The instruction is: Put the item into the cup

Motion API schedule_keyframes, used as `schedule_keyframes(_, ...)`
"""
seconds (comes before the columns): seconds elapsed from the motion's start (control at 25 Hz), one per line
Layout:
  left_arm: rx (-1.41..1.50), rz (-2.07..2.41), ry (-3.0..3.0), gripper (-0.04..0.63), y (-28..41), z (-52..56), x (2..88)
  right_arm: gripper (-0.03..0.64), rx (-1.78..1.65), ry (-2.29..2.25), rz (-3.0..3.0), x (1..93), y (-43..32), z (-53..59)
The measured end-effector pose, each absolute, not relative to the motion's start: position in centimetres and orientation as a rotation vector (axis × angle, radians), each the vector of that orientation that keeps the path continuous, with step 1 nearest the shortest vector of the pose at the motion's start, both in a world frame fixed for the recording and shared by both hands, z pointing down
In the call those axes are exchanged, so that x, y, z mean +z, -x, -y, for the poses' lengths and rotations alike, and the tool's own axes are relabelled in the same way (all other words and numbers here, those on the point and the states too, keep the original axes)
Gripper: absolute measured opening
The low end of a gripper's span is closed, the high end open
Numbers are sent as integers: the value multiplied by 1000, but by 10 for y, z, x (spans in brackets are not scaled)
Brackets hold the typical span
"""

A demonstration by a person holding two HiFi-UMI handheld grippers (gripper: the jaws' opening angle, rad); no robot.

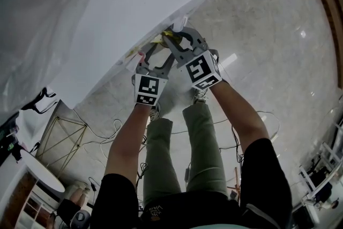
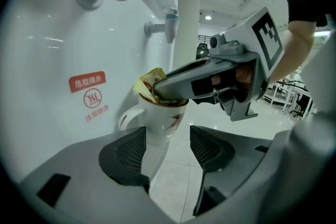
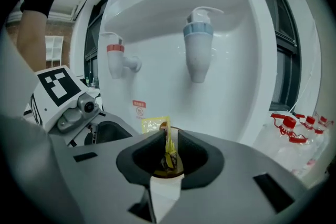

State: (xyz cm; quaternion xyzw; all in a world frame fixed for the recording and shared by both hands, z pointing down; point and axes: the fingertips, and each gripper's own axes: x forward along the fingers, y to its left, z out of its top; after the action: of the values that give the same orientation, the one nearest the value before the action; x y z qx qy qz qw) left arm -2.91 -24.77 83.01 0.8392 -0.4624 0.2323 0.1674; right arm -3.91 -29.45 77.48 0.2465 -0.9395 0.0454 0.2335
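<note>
A white mug (image 2: 160, 123) with a handle hangs in the air in front of a water dispenser, floor showing below it. My left gripper (image 2: 168, 149) is shut on the mug's lower part, one pad (image 2: 126, 155) on each side. A yellow sachet (image 2: 149, 81) pokes up from the mug's mouth. My right gripper (image 3: 169, 152) is shut on the sachet (image 3: 155, 124), directly above the mug (image 3: 165, 191), with its tips at the rim. In the head view both grippers, left (image 1: 143, 57) and right (image 1: 170, 36), meet at the dispenser's edge.
The white dispenser (image 3: 231, 60) fills the background, with a red tap (image 3: 118, 57), a blue tap (image 3: 198, 44) and a red warning sticker (image 2: 90, 89). Bottles with red caps (image 3: 294, 128) stand at the right. Cables (image 1: 102, 131) lie on the marble floor.
</note>
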Motion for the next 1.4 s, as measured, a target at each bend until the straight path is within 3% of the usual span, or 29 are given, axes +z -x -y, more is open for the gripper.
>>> schedule_keyframes(0.28, 680, 1305, -2390, 270, 33, 249, 829, 137, 233, -781, 2615, 763, 13, 294)
schedule_keyframes(0.76, 665, 1265, -2421, 270, 34, 229, 792, 137, 409, -1016, 2564, 740, -34, 276)
schedule_keyframes(1.4, 520, 1219, -2517, 268, 69, 153, 660, 137, 489, -1255, 2541, 636, -21, 197)
